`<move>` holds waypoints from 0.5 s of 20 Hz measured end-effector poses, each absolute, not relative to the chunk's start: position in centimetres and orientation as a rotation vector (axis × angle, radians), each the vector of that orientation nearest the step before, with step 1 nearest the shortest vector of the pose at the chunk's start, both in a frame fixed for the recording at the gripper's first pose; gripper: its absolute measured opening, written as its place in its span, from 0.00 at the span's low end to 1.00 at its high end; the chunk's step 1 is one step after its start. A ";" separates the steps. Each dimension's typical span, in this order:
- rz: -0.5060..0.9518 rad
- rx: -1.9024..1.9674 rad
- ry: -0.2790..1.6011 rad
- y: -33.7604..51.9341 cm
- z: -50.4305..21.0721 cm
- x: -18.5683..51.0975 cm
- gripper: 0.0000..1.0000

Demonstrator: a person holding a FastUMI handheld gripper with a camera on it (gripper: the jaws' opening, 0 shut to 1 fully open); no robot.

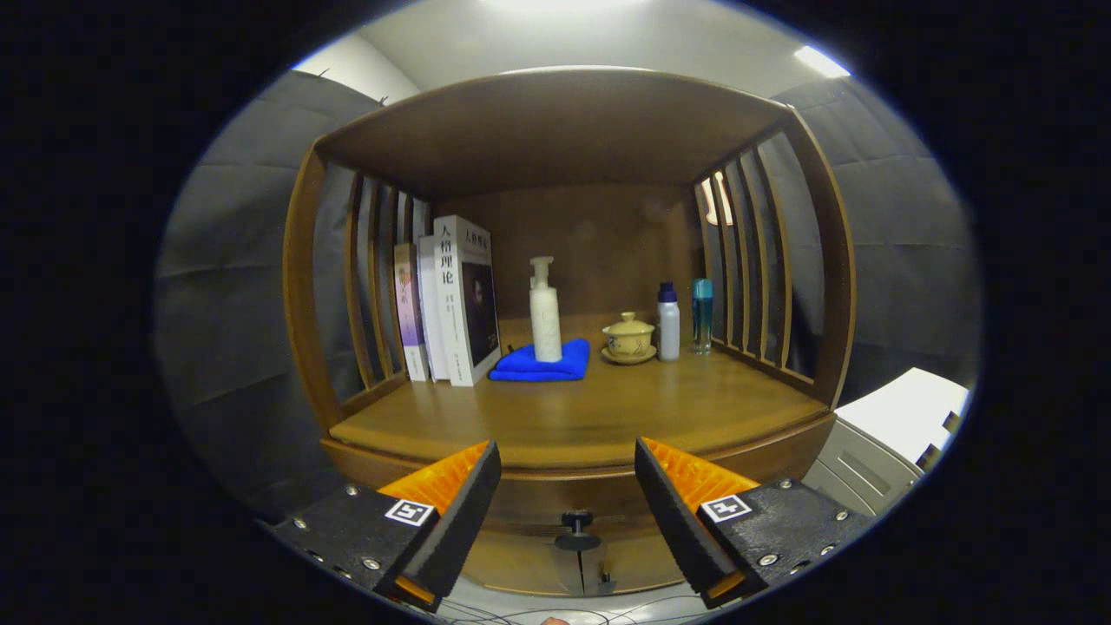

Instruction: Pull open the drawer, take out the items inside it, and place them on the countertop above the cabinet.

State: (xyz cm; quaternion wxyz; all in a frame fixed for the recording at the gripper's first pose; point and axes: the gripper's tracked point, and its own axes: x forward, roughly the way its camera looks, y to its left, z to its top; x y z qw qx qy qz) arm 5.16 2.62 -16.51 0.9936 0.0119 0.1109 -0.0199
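A wooden cabinet stands ahead of me, its countertop just beyond my fingers. Below the counter's front edge, the drawer front is closed, and its dark round knob sits low between my fingers. My gripper is open, with nothing between its fingers, held a little in front of the drawer. The drawer's contents are hidden.
On the counter stand three books at the left, a white pump bottle on a folded blue cloth, a lidded tea cup, a white bottle and a teal bottle. A white appliance sits right of the cabinet.
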 end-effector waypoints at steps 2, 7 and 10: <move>-0.042 0.004 0.241 2.9 -18.0 5.9 0.96; -0.058 -0.059 0.275 2.9 -21.1 6.5 0.96; -0.067 -0.063 0.297 2.7 -22.8 6.8 0.96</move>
